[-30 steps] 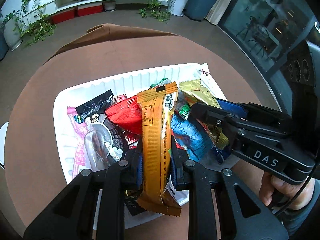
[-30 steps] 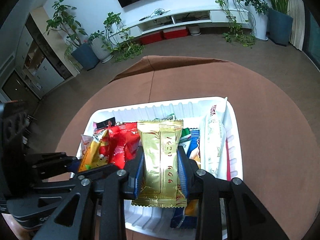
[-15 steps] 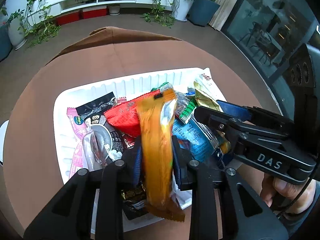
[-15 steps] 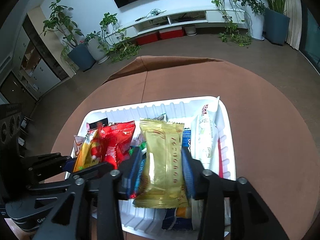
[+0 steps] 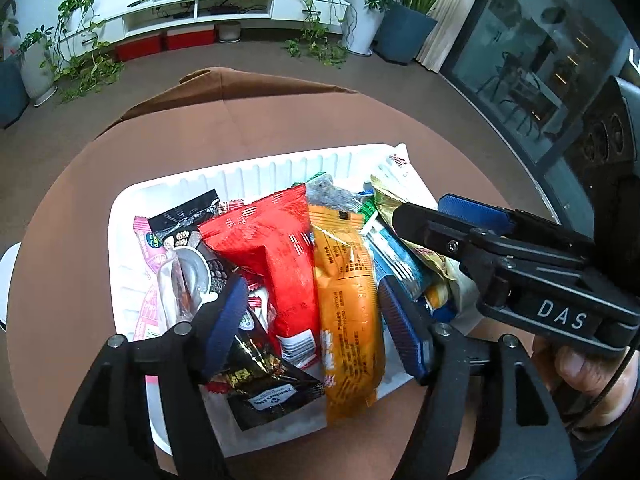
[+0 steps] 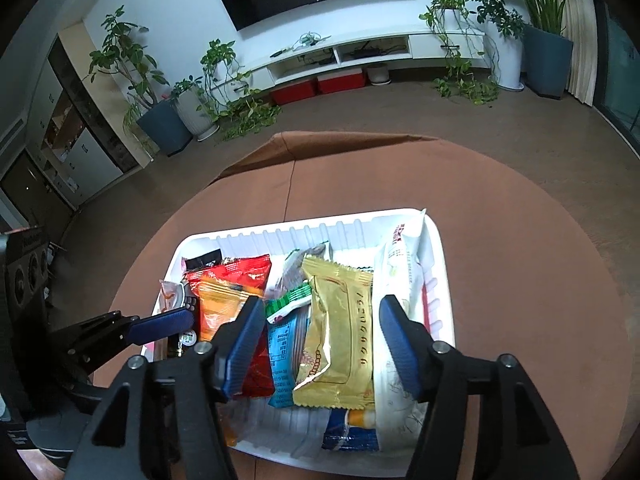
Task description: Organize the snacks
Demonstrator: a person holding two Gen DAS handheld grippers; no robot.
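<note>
A white ribbed tray full of snack packets sits on the round brown table. My left gripper is open above the tray's near edge; the orange packet and a red packet lie in the tray between its fingers. My right gripper is open too, with the gold packet lying in the tray between its fingers. The right gripper shows at the right of the left wrist view, and a left blue fingertip shows in the right wrist view.
The brown table has bare cloth around the tray. A long white packet lies along the tray's right side. Beyond are floor, potted plants and a white TV shelf. A white object sits at the table's left edge.
Both grippers opened. The orange packet dropped from the left gripper into the tray, and the gold packet dropped from the right gripper into the tray. Both grippers rose slightly.
</note>
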